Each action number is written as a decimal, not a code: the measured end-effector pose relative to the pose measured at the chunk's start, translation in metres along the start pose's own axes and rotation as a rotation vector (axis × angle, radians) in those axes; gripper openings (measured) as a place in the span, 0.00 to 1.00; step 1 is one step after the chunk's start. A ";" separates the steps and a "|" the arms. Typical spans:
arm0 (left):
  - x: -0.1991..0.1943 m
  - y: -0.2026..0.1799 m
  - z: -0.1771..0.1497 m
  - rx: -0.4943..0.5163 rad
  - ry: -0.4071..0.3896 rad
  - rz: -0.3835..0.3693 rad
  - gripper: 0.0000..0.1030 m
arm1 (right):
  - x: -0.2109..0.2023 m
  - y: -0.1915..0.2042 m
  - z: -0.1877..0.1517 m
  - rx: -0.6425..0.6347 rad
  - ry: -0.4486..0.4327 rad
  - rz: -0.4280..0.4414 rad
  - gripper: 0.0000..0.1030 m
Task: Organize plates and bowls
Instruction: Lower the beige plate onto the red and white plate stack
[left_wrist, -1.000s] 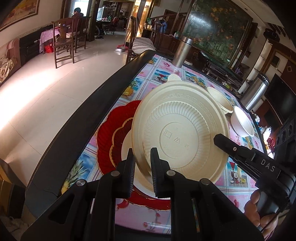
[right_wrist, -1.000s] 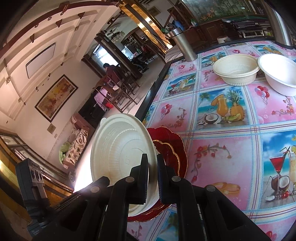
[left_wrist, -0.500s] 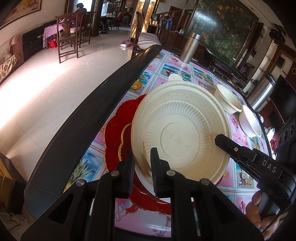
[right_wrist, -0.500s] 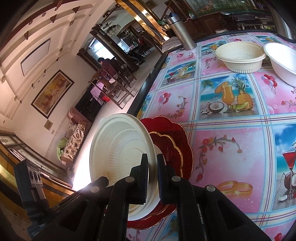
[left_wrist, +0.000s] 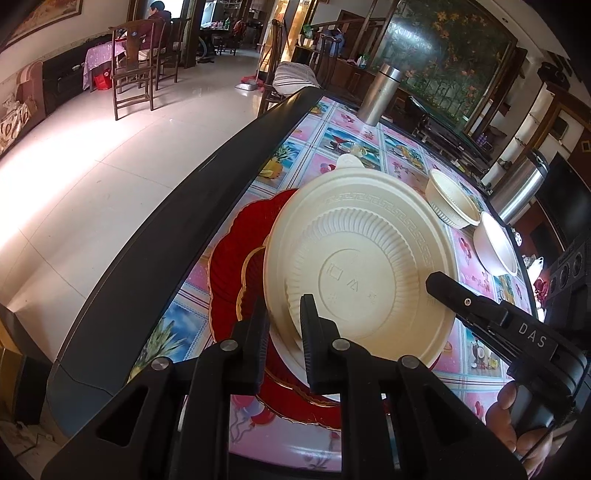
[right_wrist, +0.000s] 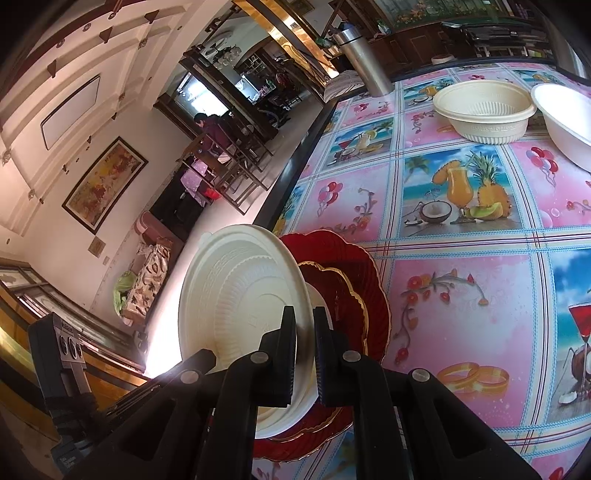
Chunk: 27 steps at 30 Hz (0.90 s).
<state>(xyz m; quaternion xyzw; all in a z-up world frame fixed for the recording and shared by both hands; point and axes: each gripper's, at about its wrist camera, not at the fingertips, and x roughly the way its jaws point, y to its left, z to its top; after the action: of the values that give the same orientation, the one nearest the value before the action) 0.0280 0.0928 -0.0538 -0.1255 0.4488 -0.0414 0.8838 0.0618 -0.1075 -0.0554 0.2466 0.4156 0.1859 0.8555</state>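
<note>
Cream plate held on edge over the red plates

Left gripper (left_wrist: 283, 321) and right gripper (right_wrist: 303, 334) each clamp the cream plate (left_wrist: 364, 266) rim, tilted above the red plates (left_wrist: 236, 266).

The plate (left_wrist: 369, 258) is cream, ribbed, with a key-pattern band near its rim. Under it the red plate (left_wrist: 236, 251) has a gold scalloped trim. The table (right_wrist: 461, 288) wears a pink cloth checked with fruit-drink, balloon and flower squares. 2 bowls: cream (right_wrist: 484, 110), white (right_wrist: 565, 118). The fingers (left_wrist: 258, 332) are black.
</note>
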 end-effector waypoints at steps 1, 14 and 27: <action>-0.001 -0.001 0.001 0.005 0.001 0.000 0.13 | 0.000 0.000 0.001 0.003 0.002 0.000 0.09; -0.011 -0.005 0.005 0.024 0.008 -0.008 0.13 | 0.000 -0.008 0.013 0.130 0.147 -0.057 0.09; -0.022 0.001 0.003 0.028 -0.023 0.027 0.13 | 0.005 -0.003 0.011 0.110 0.167 -0.069 0.13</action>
<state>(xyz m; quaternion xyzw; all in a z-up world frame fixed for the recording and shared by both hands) 0.0177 0.0988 -0.0350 -0.1077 0.4398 -0.0342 0.8909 0.0737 -0.1103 -0.0543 0.2624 0.5033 0.1530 0.8089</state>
